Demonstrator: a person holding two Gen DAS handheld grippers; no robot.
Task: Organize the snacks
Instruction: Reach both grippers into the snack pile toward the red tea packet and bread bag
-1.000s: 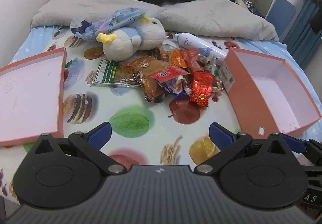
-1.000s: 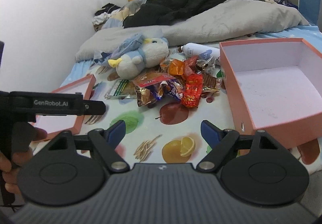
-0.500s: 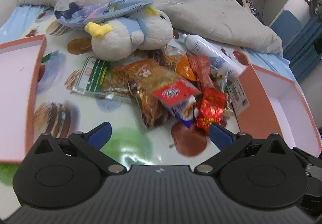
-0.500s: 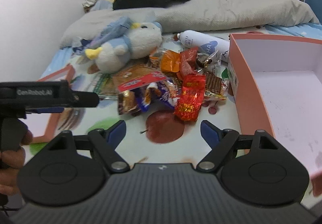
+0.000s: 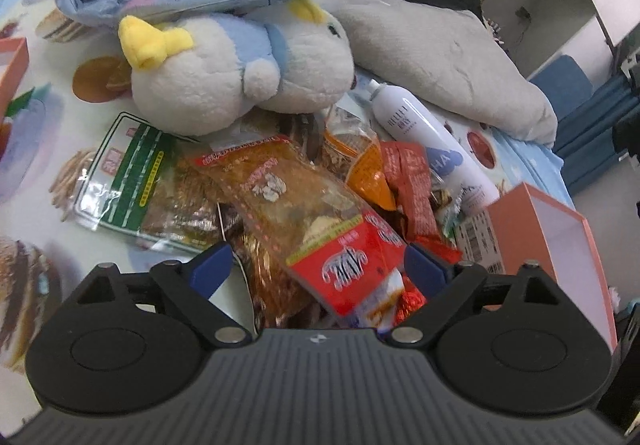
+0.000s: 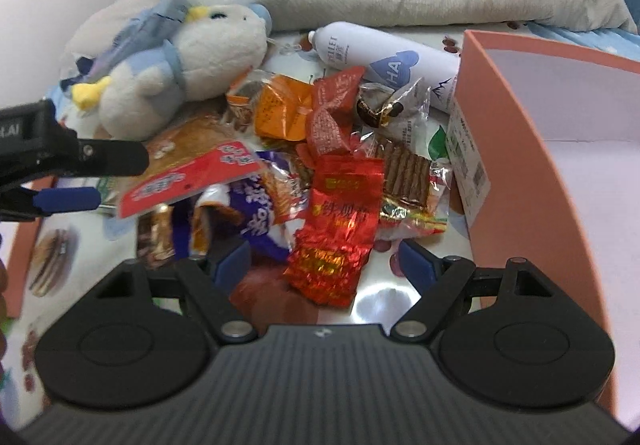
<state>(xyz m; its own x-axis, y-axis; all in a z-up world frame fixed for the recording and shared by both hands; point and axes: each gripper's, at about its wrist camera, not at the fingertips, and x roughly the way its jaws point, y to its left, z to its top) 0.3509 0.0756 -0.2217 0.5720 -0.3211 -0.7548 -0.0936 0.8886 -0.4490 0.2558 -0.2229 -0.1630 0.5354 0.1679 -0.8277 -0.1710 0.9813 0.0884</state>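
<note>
Straddling red snack packet [image 5: 352, 265], seemingly untouched

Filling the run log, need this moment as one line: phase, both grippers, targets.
phase: approach | left gripper: open over red-label snack bag | right gripper: open at red foil packet | pink box: no snacks visible inside

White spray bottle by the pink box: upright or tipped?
Tipped. The white spray bottle lies on its side on the bed, nozzle toward the plush toy, base end by the pink box.
</note>
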